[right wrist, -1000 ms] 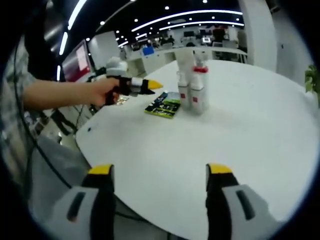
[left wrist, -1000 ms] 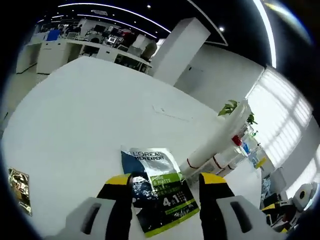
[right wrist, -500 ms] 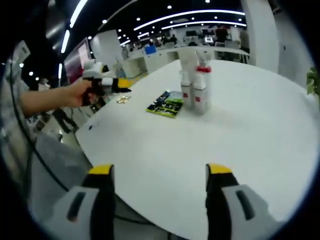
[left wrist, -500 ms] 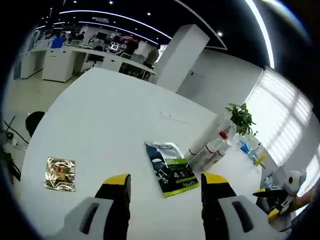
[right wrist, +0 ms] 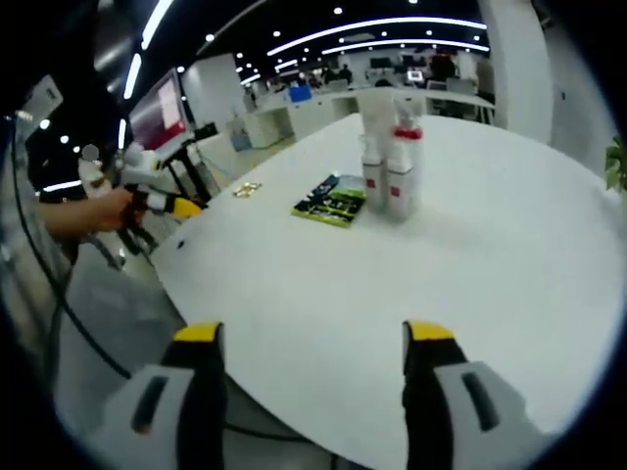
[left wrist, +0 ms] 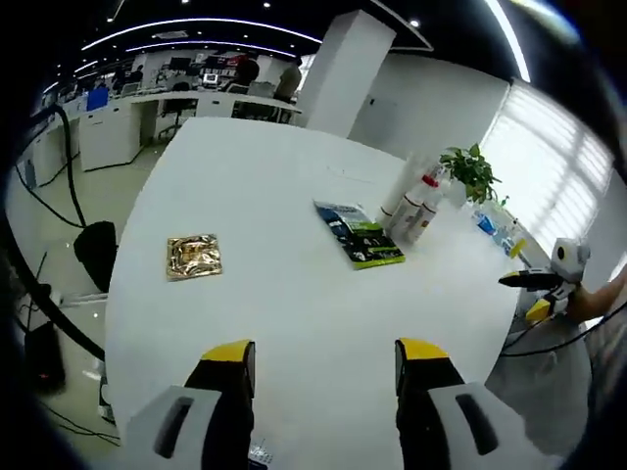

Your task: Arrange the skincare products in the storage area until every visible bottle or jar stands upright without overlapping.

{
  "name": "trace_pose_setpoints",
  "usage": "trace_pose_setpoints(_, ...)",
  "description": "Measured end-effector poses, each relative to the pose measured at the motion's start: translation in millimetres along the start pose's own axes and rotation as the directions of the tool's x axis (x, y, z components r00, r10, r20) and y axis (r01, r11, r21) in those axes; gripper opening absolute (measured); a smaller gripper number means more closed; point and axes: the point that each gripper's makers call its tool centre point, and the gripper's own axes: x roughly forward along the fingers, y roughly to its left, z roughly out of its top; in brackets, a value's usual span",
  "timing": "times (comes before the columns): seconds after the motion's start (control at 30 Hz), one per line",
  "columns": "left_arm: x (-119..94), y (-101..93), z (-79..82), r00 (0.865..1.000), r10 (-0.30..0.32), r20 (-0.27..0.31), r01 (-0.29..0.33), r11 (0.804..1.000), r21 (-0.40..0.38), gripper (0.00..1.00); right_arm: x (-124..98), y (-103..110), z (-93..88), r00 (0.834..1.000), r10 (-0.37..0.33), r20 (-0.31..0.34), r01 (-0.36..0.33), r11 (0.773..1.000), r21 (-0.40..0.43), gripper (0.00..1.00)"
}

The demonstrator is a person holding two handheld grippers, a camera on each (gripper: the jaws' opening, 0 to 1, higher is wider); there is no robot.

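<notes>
I held my left gripper (left wrist: 315,354) back over the near edge of the white tabletop (left wrist: 274,294), jaws spread and holding nothing, so that the whole working area lay open ahead of it. From there the white bottles (left wrist: 413,208) stood upright in a tight cluster at about one o'clock, side by side and touching or nearly so; I could not tell whether any overlapped. Just beside them, toward twelve o'clock, the dark and green sachet (left wrist: 359,233) lay flat, and the gold foil packet (left wrist: 194,257) lay flat well apart at about eleven o'clock.

My right gripper (right wrist: 312,338) was likewise spread and empty, poised over the opposite rim of the tabletop (right wrist: 470,245). In its view the bottles (right wrist: 394,166) stood at roughly one o'clock with the sachet (right wrist: 333,201) beside them at twelve, and my left gripper (right wrist: 157,201) showed at nine o'clock in my hand (right wrist: 83,211).

I judged the bottles already upright, so both grippers stood off to keep everything in sight.
</notes>
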Motion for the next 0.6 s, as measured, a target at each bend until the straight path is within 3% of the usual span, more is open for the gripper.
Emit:
trace_pose_setpoints(0.13, -5, 7.8, -10.2, 0.999, 0.019, -0.039, -0.017, 0.999, 0.036, 0.67, 1, 2, -0.9, 1.000, 0.004, -0.007, -0.004, 1.000, -0.011, 0.72)
trace_pose_setpoints(0.33, -14, 24.2, -29.6, 0.990, 0.070, -0.126, -0.057, 0.993, 0.101, 0.66, 1, 2, -1.5, 1.000, 0.001, -0.013, -0.001, 1.000, -0.021, 0.72)
trace_pose_setpoints(0.43, -19, 34.9, -51.3, 0.965, 0.121, -0.234, -0.089, 0.985, 0.145, 0.65, 1, 2, -2.0, 1.000, 0.000, -0.015, -0.001, 1.000, -0.023, 0.72)
trace_pose_setpoints(0.6, -21, 39.9, -64.6, 0.946, 0.153, -0.287, -0.085, 0.968, 0.234, 0.61, 2, 2, -2.6, 1.000, -0.004, -0.020, 0.003, 0.999, -0.036, 0.72)
